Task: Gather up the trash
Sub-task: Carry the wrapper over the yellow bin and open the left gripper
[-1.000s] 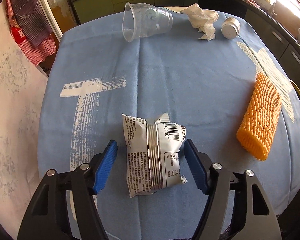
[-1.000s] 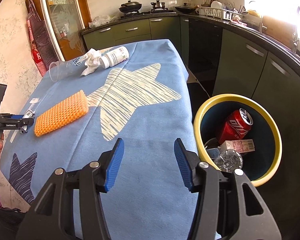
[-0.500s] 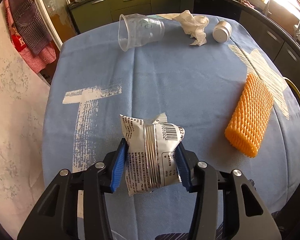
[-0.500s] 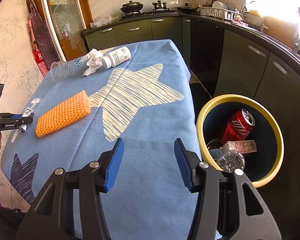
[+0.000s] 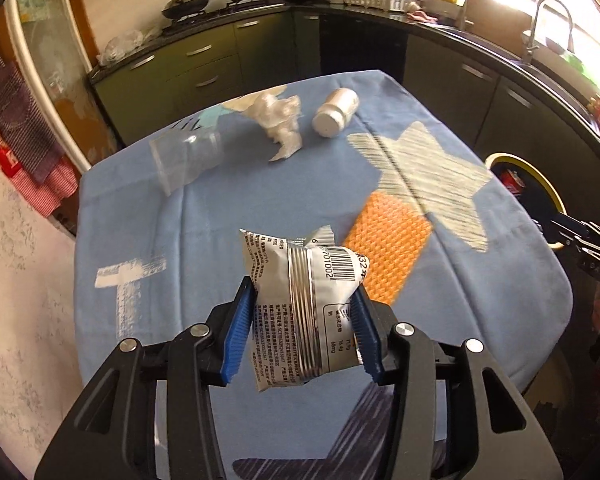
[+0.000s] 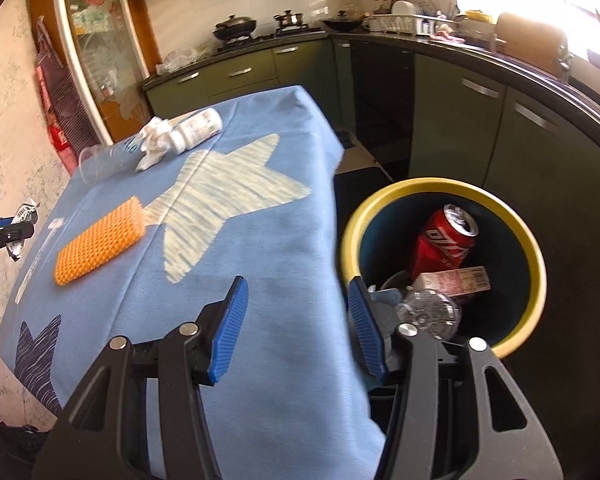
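My left gripper [image 5: 304, 300] is shut on a silver snack wrapper [image 5: 300, 304] and holds it lifted above the blue tablecloth [image 5: 204, 232]. The wrapper also shows at the far left of the right wrist view [image 6: 24, 216]. My right gripper [image 6: 296, 308] is open and empty over the table's right edge, beside the yellow-rimmed trash bin [image 6: 536, 248]. On the table lie an orange foam net [image 5: 388, 244], a clear plastic cup [image 5: 184, 160], a crumpled tissue [image 5: 278, 120] and a white pill bottle [image 5: 336, 112].
The bin [image 5: 540, 184] stands on the floor right of the table and holds a red can [image 6: 444, 240], a carton and a crushed bottle. Green kitchen cabinets [image 6: 480, 128] run behind and to the right. A wall [image 5: 20, 280] is on the left.
My left gripper shut on the wrapper and lifted it off the cloth, tilting up toward the far side. My right gripper rose slightly and stayed open.
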Available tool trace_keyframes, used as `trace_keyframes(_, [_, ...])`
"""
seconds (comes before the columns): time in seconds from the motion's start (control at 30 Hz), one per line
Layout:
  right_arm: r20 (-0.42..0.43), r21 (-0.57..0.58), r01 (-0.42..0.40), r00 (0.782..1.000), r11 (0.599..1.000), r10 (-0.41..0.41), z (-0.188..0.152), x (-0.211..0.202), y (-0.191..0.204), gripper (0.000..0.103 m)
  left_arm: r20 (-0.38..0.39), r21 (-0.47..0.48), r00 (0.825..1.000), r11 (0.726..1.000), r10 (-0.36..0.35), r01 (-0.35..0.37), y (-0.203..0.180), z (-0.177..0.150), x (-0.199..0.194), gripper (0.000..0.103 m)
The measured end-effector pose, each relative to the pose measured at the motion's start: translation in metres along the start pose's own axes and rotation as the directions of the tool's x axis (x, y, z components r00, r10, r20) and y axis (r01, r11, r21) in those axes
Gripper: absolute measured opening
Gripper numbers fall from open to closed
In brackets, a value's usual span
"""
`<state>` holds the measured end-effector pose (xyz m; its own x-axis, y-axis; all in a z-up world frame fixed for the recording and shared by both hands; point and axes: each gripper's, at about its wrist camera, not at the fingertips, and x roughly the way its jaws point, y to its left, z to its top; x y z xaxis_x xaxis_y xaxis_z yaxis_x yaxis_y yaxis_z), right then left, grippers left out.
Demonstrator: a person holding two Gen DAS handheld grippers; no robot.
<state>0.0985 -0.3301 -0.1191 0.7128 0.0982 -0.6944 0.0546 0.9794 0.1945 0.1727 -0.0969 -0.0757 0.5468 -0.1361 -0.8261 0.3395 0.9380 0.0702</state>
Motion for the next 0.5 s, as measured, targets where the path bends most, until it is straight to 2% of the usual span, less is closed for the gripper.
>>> trace_keyframes(0.13, [0.029,0.066,0.058,0.998,0.996,-0.060,-0.005,-0.014,-0.036,0.050,0.006,0.098,0.995,0.990,-0.101,0.100,-0.047,0.032,0.005,0.047])
trace_keyframes(0.2, [0.040,0.099,0.085,0.995,0.991,-0.089,-0.008,-0.021,-0.054,0.050,-0.002,0.163,0.987,0.974,-0.158,0.156,-0.080,0.050,0.011,0.047])
trace_keyframes(0.37, [0.062,0.190,0.135,0.987,0.972,-0.149,-0.017,-0.036,-0.100,0.050,-0.074,0.316,0.950,0.896,-0.304,0.311,-0.176,0.088,0.034,0.047])
trace_keyframes(0.5, [0.063,0.250,0.148,0.984,0.957,-0.169,-0.026,-0.043,-0.128,0.050,-0.161,0.365,0.912,0.835,-0.378,0.411,-0.246,0.115,0.064,0.047])
